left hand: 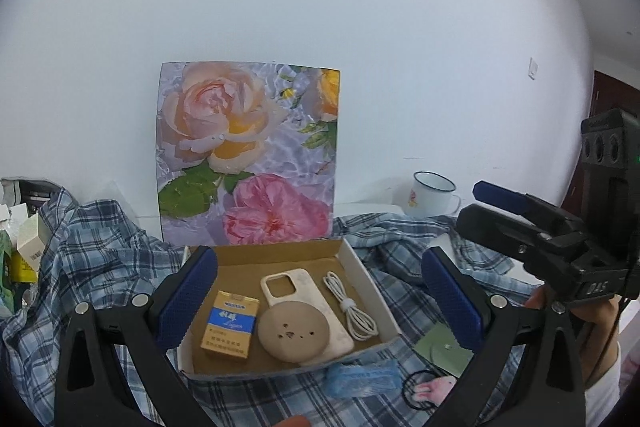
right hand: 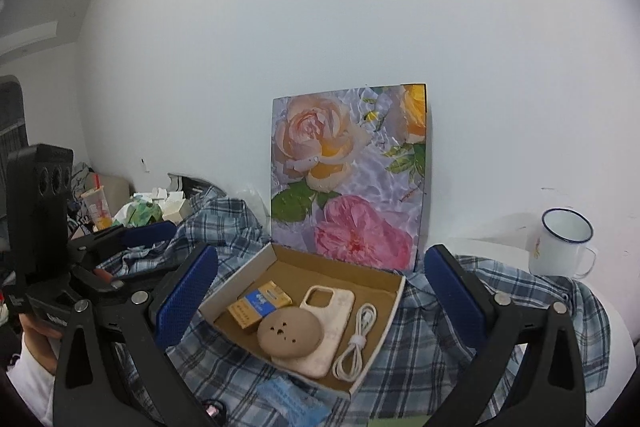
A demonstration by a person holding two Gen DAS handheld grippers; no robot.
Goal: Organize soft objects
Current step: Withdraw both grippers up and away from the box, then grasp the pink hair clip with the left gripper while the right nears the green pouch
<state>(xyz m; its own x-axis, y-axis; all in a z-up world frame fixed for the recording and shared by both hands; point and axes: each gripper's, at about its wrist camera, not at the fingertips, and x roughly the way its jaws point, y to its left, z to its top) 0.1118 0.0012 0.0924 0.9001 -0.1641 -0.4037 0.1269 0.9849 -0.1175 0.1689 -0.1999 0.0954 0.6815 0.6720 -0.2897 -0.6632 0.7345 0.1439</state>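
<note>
A blue plaid shirt [left hand: 100,247] [right hand: 432,347] lies crumpled over the table. On it sits an open cardboard box [left hand: 372,283] [right hand: 236,281] holding a cigarette pack [left hand: 230,325], a beige phone case [left hand: 288,285], a round beige pad [left hand: 294,333] and a coiled white cable [left hand: 352,311]. In front of the box lie a blue soft packet [left hand: 360,379] [right hand: 292,403] and a black hair tie with a pink charm [left hand: 428,387]. My left gripper [left hand: 319,263] and right gripper [right hand: 320,255] both hover open before the box, holding nothing.
The box's rose-printed lid [left hand: 248,147] [right hand: 348,179] stands against the white wall. A white enamel mug [left hand: 432,195] [right hand: 564,243] sits at the right. Cartons and clutter [left hand: 28,247] [right hand: 140,211] pile up at the left. A green card [left hand: 444,347] lies on the shirt.
</note>
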